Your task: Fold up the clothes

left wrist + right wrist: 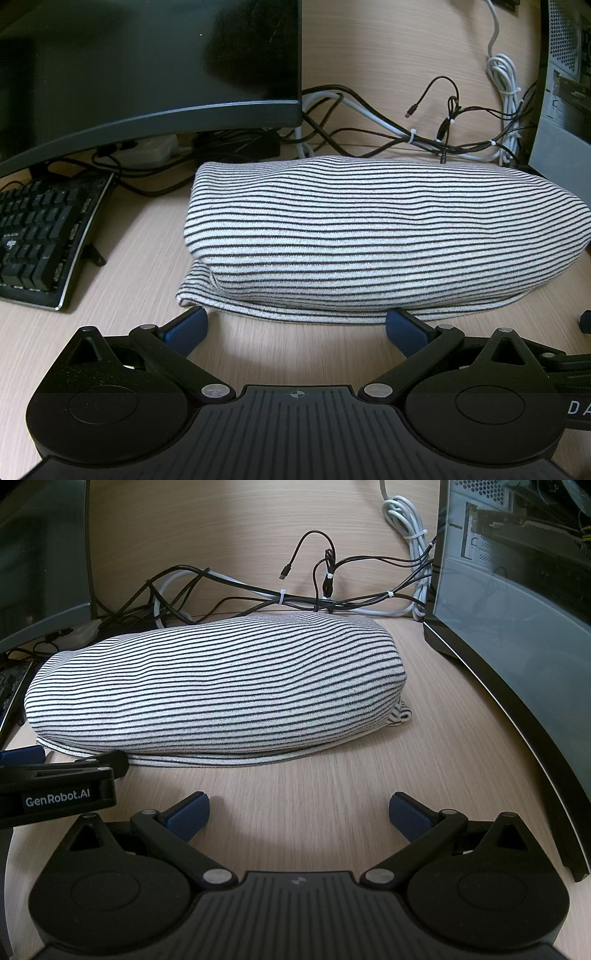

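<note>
White lettering reading "GenRobot.AI" stands on the black side bar of the left gripper [59, 797], seen at the left edge of the right wrist view. In the left wrist view, the white letters "DA" show at the far right edge on a black part [580, 408], cut off by the frame, so the full word cannot be told. The keyboard [40, 236] carries a small pale logo on one key and faint key legends, all too small and dim to read.
</note>
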The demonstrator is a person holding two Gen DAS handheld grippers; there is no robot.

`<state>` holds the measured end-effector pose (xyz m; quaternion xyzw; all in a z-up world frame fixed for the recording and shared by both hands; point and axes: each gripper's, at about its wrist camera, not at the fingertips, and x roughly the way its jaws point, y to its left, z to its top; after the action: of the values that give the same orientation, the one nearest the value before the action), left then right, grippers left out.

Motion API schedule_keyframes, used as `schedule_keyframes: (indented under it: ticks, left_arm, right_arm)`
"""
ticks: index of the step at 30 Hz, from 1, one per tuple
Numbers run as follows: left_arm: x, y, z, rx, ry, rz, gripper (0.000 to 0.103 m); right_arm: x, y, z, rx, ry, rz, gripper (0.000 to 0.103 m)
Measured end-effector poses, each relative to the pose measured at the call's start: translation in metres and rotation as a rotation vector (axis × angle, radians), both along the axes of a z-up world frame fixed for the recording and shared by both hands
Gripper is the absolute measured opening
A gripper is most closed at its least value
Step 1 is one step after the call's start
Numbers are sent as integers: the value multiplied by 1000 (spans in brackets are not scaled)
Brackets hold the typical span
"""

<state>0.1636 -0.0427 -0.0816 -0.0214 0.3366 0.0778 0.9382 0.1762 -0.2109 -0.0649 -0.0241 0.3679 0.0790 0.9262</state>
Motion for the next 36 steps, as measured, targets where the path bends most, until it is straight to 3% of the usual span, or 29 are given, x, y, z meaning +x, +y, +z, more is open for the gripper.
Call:
schedule_keyframes:
  ticks: [36]
  left_arm:
    - [0,0,-1,0,-2,1,103]
  right_arm:
    - [-1,0,0,5,-7,8,103]
